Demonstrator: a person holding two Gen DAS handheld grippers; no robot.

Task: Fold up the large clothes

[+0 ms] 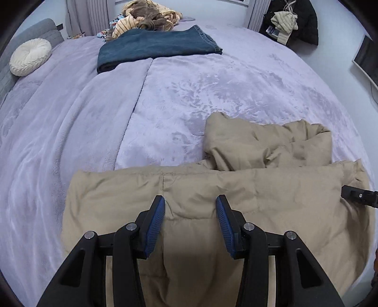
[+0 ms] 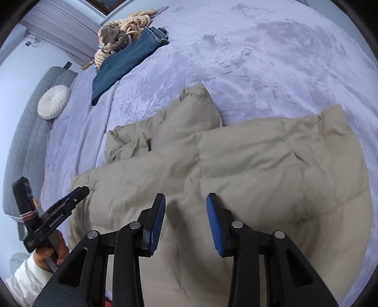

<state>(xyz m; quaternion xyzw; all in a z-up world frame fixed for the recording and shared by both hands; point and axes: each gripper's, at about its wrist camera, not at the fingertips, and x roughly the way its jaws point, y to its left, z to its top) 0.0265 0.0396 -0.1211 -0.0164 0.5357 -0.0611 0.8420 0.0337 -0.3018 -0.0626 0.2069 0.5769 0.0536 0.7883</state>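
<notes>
A large beige padded jacket point(image 1: 236, 196) lies spread over the near part of the lilac bed point(image 1: 189, 94), one sleeve point(image 1: 267, 144) folded across its far side. My left gripper point(image 1: 191, 198) hovers over the jacket's near left part, blue pads apart, nothing pinched between them. Above the jacket's point(image 2: 248, 165) middle, my right gripper point(image 2: 187, 196) is open too, its gap empty. The right wrist view shows the left gripper point(image 2: 81, 190) at the jacket's left edge, held by a hand point(image 2: 56, 250) in a white sleeve. The right gripper's tip point(image 1: 350, 192) shows at the left wrist view's right edge.
Folded blue jeans point(image 1: 156, 47) lie at the far side of the bed, a heap of striped and brown clothes point(image 1: 146, 16) behind them. A round cream cushion point(image 1: 29, 56) rests against the grey headboard point(image 1: 45, 29). Dark clothing point(image 1: 295, 21) hangs at the far right.
</notes>
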